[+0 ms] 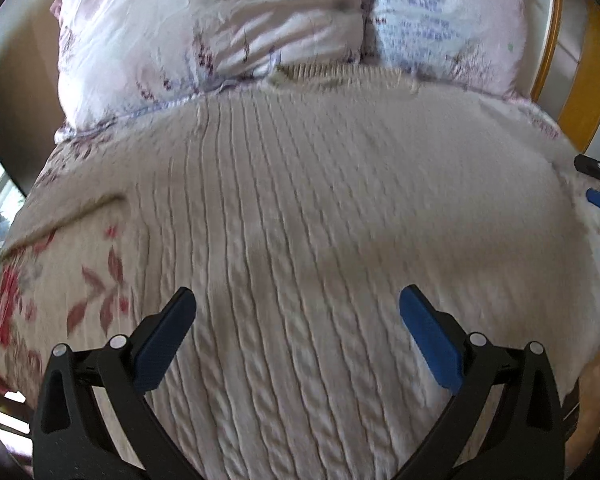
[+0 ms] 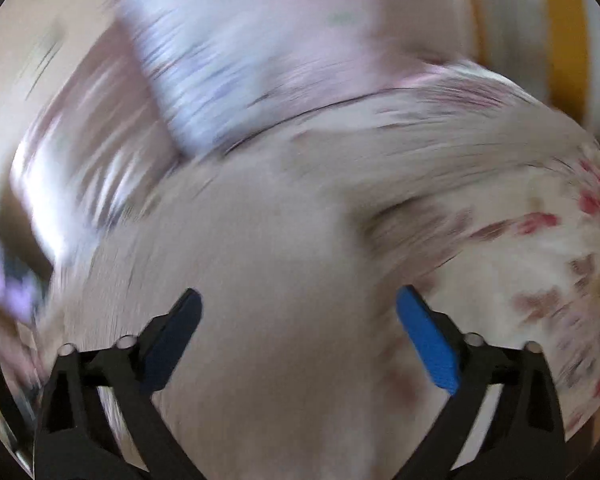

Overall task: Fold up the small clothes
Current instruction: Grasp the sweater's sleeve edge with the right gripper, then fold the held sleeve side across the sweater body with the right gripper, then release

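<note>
One cream cable-knit sweater (image 1: 320,208) spread flat, ribbed, on floral bedspread (image 1: 40,280).

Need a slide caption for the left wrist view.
Open left gripper hovers over a cream cable-knit sweater spread on a floral bedspread.

Soft daylight, fisheye-bent edges, right wrist view heavily motion-blurred

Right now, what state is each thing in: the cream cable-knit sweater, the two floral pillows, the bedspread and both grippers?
Cream cable-knit sweater: spread flat, unfolded, collar toward the pillows.
Two floral pillows: side by side at the bed's head.
Floral bedspread: under the sweater, one crease.
Left gripper: open, holding nothing.
Right gripper: open, holding nothing; view blurred.
</note>
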